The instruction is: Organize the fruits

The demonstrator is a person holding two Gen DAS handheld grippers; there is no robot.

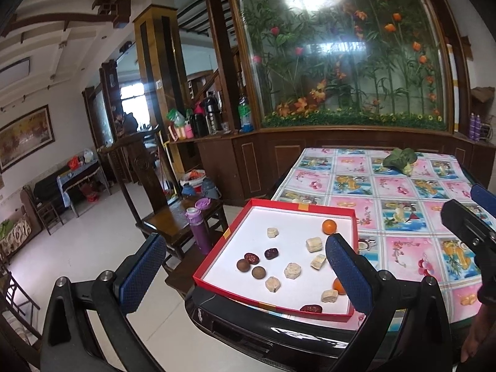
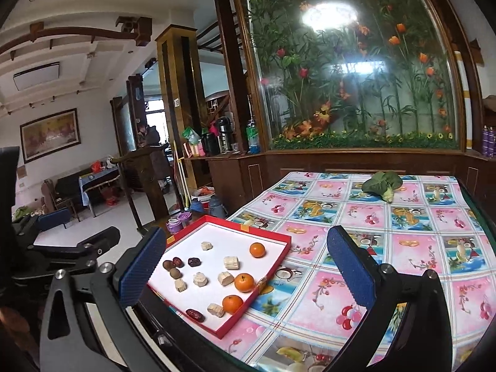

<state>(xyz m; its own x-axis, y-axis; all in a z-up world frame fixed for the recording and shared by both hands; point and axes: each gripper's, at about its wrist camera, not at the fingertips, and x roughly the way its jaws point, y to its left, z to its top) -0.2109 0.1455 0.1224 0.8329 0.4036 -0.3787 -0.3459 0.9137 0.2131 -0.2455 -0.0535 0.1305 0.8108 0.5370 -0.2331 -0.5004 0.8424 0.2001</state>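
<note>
Left wrist view: left gripper [image 1: 245, 260] held above the near table corner, jaws spread wide, nothing between them. Below sits the red tray [image 1: 214, 262], white-lined, at the corner of the table [image 1: 403, 192] with its patterned cloth. Scattered inside: an orange [image 1: 329, 226] near the far rim, dark red dates [image 1: 271, 253], round brown fruits [image 1: 259, 272], pale chunky pieces [image 1: 292, 270]. A second orange peeks out beside the right finger pad. Part of the right gripper shows at the frame's right edge.

Right wrist view: right gripper [image 2: 248, 265] also wide open and empty, hanging over the cloth just beside the tray [image 2: 280, 255]. Three oranges [image 2: 244, 282] visible here, two close to the near right wall. Leafy greens [image 2: 382, 182] lie well apart at the far end.

Handling, as judged: oranges are firm, round, likely to roll, so pinch across the middle. Dates look soft and wrinkled, small, needing a light squeeze. Pale pieces seem crumbly, so grip flat sides gently.
</note>
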